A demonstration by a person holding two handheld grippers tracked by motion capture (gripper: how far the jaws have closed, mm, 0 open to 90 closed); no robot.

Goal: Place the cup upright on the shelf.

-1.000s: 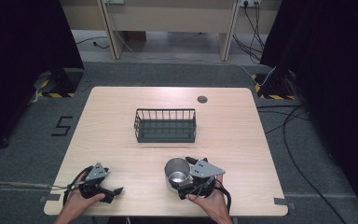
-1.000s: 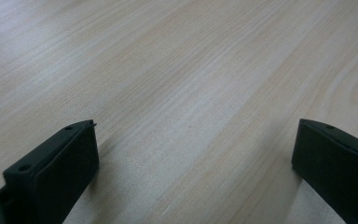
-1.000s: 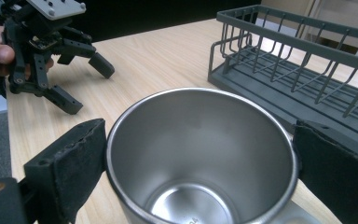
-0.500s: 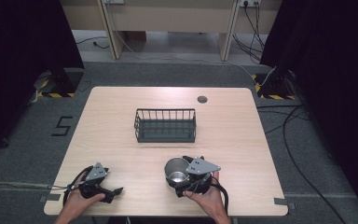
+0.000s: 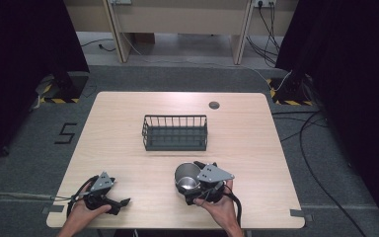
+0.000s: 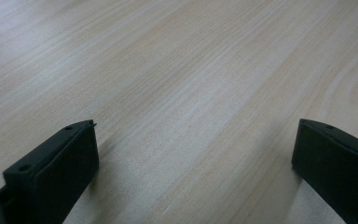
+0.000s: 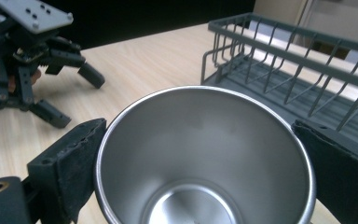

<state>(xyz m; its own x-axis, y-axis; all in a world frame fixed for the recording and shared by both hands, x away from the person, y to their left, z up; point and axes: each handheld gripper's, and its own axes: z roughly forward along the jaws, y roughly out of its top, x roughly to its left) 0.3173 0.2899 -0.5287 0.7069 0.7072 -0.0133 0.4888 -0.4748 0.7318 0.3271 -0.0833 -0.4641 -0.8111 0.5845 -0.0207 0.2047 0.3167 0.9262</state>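
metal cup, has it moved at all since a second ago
No, not noticeably. In the high view the metal cup sits at the same spot below the wire basket, near the table's front edge. The right gripper has closed in around it.

A light wooden table (image 5: 128, 128) carries a dark wire basket (image 5: 175, 132) and a steel cup (image 5: 186, 177).
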